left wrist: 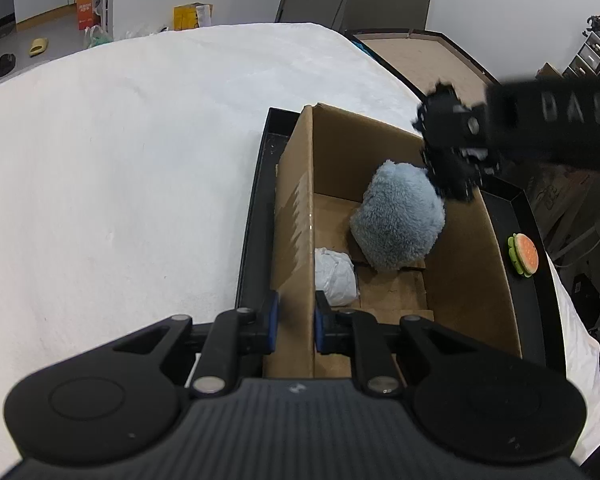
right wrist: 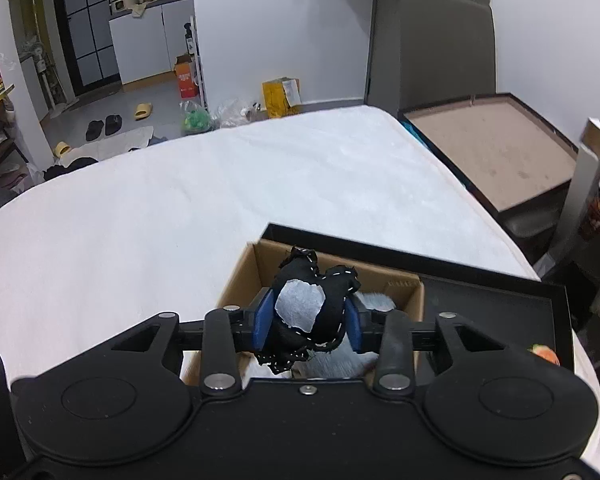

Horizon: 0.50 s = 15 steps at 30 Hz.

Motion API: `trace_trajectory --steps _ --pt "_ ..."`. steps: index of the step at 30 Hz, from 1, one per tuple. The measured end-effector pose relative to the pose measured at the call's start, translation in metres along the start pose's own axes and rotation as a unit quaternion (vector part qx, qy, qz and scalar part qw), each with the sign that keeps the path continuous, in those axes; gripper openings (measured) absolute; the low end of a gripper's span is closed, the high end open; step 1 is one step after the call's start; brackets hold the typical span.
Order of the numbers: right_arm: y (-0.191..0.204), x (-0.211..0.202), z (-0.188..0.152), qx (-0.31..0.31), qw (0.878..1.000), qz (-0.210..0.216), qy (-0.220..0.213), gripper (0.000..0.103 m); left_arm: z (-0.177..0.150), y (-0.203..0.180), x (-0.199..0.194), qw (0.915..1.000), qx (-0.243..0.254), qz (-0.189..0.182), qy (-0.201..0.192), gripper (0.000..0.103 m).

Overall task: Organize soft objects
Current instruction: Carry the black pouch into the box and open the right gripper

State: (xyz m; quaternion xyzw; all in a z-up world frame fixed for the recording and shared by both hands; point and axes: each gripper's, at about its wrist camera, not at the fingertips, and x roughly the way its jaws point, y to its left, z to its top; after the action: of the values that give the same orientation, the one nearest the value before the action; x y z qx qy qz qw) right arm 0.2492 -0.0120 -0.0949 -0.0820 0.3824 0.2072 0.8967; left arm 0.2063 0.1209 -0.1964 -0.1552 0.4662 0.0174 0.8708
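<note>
Box [left wrist: 460, 280] holds two soft items; left gripper [left wrist: 296, 322] pinches its wall, right gripper [right wrist: 306, 322] one black toy [right wrist: 312, 312].

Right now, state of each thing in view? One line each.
Cardboard box: open-topped, standing in the black tray.
Left tongs: shut on the box's near wall.
Right tongs: over the box, shut on the black stitched toy.
Blue plush: resting inside the box.
White wad: on the box floor, crumpled.
Burger toy: in the tray, outside the box.
</note>
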Motion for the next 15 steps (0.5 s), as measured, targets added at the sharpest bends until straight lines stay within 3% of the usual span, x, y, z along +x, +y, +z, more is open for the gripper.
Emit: trace_trajectory --steps 5,15 --pt "0.006 -0.002 0.006 -0.004 1.0 0.002 -0.014 0.072 0.0 0.002 0.0 1.0 -0.005 0.0 0.002 0.015" --pt "-0.008 -0.01 -0.007 -0.009 1.0 -0.017 -0.014 0.083 0.001 -0.004 -0.005 0.9999 0.006 0.015 0.0 0.017"
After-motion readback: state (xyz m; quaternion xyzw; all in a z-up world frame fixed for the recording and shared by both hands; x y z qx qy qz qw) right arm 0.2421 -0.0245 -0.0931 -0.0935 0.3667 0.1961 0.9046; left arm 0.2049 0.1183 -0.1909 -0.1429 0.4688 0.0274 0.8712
